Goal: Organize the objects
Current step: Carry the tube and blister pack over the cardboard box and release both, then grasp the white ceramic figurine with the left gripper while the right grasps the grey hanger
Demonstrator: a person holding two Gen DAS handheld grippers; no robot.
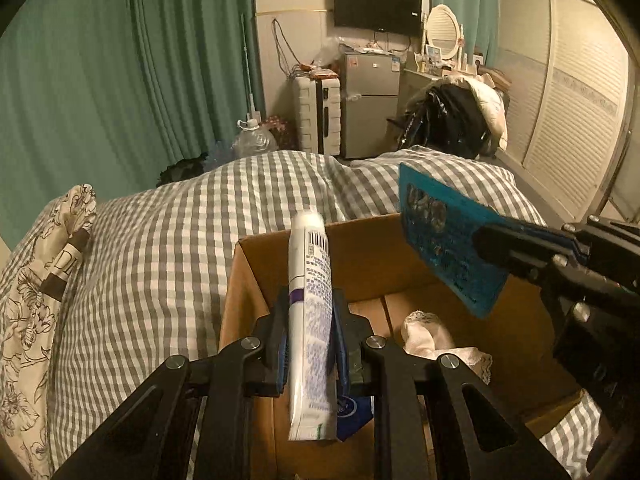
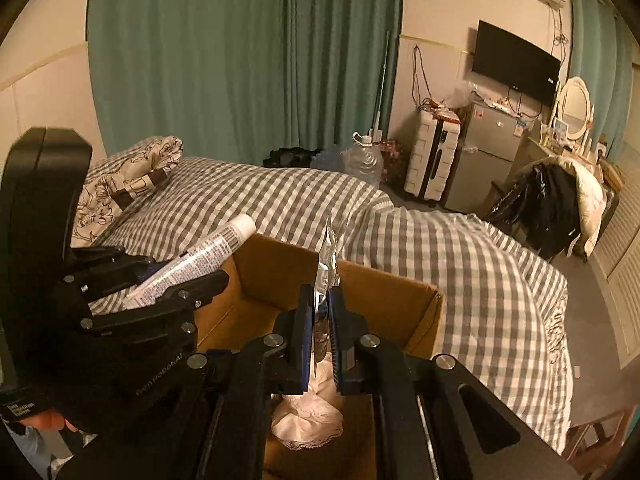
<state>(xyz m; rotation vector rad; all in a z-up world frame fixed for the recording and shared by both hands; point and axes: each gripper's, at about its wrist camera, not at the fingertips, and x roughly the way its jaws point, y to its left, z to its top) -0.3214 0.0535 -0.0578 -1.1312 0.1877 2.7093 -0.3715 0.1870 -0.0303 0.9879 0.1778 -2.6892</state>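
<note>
Btwn left jaws: tube (image 1: pixel 310 320), upright.

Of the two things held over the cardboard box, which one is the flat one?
The blue packet, pinched by the right gripper: a thin flat sheet, seen edge-on from the right wrist. The white tube in the left gripper is round and long.

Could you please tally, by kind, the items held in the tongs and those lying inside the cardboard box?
White tube, in the left tongs: 1
Blue foil packet, in the right tongs: 1
White lacy cloth in the cardboard box: 1
Dark blue item, partly hidden: 1
Total: 4
</note>
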